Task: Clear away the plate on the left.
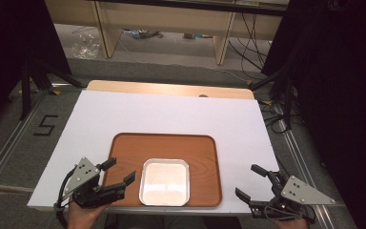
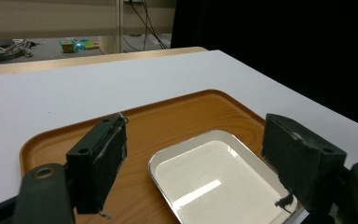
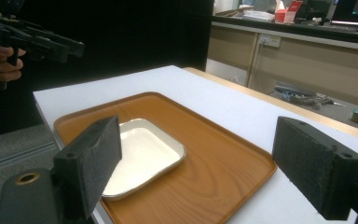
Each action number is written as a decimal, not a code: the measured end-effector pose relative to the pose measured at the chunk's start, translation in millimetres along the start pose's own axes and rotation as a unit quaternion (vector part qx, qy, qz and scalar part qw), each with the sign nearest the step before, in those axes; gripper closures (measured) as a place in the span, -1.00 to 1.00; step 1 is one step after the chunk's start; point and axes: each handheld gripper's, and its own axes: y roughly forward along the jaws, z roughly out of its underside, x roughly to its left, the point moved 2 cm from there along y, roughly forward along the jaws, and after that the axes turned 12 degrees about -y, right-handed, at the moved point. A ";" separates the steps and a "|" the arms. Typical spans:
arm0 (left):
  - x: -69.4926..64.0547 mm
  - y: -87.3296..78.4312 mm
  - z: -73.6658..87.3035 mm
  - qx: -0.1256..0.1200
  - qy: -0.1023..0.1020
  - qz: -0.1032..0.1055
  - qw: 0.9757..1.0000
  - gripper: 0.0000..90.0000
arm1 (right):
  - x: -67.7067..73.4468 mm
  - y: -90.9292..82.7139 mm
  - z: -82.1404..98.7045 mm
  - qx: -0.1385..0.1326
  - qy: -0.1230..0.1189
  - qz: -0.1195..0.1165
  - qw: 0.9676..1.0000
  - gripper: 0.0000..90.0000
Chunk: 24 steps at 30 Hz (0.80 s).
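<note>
A white rectangular dish (image 1: 165,182) sits inside a wooden tray (image 1: 205,157) on a white table (image 1: 124,112). The left gripper (image 1: 119,172) and right gripper (image 1: 250,181) hover at the near edge, jaws spread apart, holding nothing.

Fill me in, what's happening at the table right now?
A person holds a gripper in each hand at the near edge of the table. The left gripper hangs open over the near left corner of the wooden tray, beside the empty white dish on it. The right gripper hangs open right of the tray. Neither holds anything.
</note>
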 end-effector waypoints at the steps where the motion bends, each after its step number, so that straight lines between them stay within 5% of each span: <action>1: -1.0 -0.5 0.2 -0.004 0.002 0.002 1.000 -0.52 | 0.0 -0.1 0.0 0.000 0.000 -0.002 1.000 -0.63; 24: -15.8 -6.7 4.8 -0.006 0.029 0.005 1.000 -0.58 | 0.1 -0.1 -0.2 0.000 0.000 -0.002 1.000 -0.64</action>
